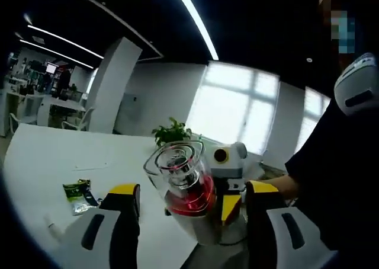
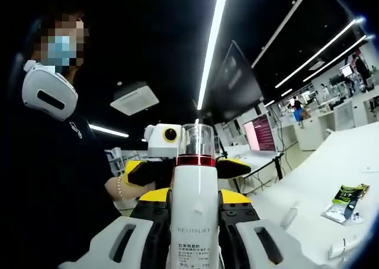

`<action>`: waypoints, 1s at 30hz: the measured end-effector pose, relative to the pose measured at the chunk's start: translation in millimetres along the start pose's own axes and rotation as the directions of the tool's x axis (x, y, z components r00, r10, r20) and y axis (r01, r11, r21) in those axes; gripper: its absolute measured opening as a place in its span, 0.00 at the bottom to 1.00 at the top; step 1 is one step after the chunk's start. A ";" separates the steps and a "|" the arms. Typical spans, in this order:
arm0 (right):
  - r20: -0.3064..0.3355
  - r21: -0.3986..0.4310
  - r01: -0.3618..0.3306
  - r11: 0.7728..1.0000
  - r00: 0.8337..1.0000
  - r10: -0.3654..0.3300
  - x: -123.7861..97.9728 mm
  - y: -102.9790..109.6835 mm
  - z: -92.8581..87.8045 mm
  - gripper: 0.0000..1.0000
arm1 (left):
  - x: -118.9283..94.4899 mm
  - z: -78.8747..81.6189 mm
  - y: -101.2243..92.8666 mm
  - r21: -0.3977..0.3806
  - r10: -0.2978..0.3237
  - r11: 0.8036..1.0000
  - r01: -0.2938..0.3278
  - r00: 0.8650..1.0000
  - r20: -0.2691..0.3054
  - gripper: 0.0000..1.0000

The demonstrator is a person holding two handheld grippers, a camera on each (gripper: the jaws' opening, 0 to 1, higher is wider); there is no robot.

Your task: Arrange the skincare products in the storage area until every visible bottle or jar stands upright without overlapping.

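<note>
Bottle held aloft: your right tongs point(image 2: 195, 233) pinch a white pump bottle point(image 2: 194, 221) lettered "REVITALIFT", its body squeezed between the two yellow-padded jaws and rising straight up from them. A red band point(image 2: 195, 160) rings its neck beneath a clear cap point(image 2: 195, 140). Beyond the bottle your left tongs point(image 2: 188, 168) face the camera, spread wide, one yellow-tipped jaw on either side of the neck; whether they touch it cannot be told.

Seen along your left tongs point(image 1: 192, 204), the jaws stand apart with the same bottle point(image 1: 189, 204) between them, its clear cap point(image 1: 177, 162) tipped toward the lens and the red band just behind it. The right tongs point(image 1: 228, 180) grip it from the far side, just ahead of your left jaws.

A white table point(image 1: 53, 156) stretches to the left of the left tongs, carrying a small green-and-black sachet point(image 1: 79, 195); in the right gripper view that sachet point(image 2: 348, 201) lies well to the right of the held bottle. A potted green plant point(image 1: 172, 133) stands past the bottle at the table's far edge. A dark sleeve point(image 1: 337, 180) fills the right side.
</note>
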State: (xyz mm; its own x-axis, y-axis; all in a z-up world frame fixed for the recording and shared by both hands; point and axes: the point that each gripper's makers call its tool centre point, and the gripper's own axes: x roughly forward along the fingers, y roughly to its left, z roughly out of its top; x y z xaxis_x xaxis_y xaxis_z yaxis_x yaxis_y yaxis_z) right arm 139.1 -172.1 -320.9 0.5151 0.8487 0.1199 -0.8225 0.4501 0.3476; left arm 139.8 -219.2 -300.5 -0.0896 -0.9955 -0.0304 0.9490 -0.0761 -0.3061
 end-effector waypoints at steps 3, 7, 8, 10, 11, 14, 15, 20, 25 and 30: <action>-0.008 -0.017 -0.029 0.999 1.000 0.029 1.2 6.8 -0.8 0.21 | 4.4 0.3 -6.4 0.020 -0.006 1.000 0.007 1.000 -0.008 0.58; -0.030 -0.024 -0.063 0.998 0.998 0.062 3.0 12.9 -4.4 0.21 | 6.5 -1.4 -10.7 0.069 -0.009 0.998 0.011 1.000 -0.027 0.40; -0.038 -0.026 -0.066 0.998 0.997 0.065 3.0 12.7 -5.4 0.21 | 7.7 -2.0 -13.3 0.073 -0.014 0.997 0.016 0.999 -0.032 0.39; -0.036 -0.031 -0.071 0.997 0.997 0.070 2.5 12.3 -5.0 0.21 | 9.4 -1.8 -13.5 0.095 -0.001 0.995 0.005 0.999 -0.039 0.39; -0.034 -0.029 -0.069 0.997 0.997 0.068 2.2 11.7 -4.7 0.21 | 9.8 -1.2 -12.8 0.101 0.007 0.995 -0.003 0.999 -0.039 0.39; -0.026 -0.032 -0.051 0.998 0.998 0.051 1.8 7.2 -2.2 0.22 | 12.9 0.3 -10.9 0.107 0.048 0.993 -0.043 0.998 -0.051 0.37; -0.027 -0.040 -0.040 0.998 0.999 0.039 1.9 5.6 -1.3 0.22 | 14.1 0.3 -10.2 0.102 0.061 0.993 -0.055 0.997 -0.057 0.37; -0.055 -0.094 0.027 0.995 0.998 -0.032 2.8 -5.2 2.6 0.22 | 16.7 4.3 6.0 0.116 0.149 0.983 -0.141 0.987 -0.058 0.32; -0.028 -0.185 0.156 0.970 0.986 -0.164 0.6 -18.4 12.0 0.25 | 19.7 10.7 14.7 0.101 0.203 0.975 -0.199 0.978 -0.039 0.32; -0.052 -0.333 0.311 0.890 0.937 -0.346 2.1 -31.7 18.0 0.28 | 25.0 17.0 36.9 0.083 0.281 0.957 -0.278 0.959 -0.028 0.31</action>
State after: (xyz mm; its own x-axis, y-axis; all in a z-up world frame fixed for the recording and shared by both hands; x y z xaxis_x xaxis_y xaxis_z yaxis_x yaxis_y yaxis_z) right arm 170.6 -189.6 -314.9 0.7548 0.6535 -0.0566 -0.6525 0.7569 0.0369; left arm 177.8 -247.8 -296.4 0.1726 -0.9747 -0.1424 0.9580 0.1997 -0.2059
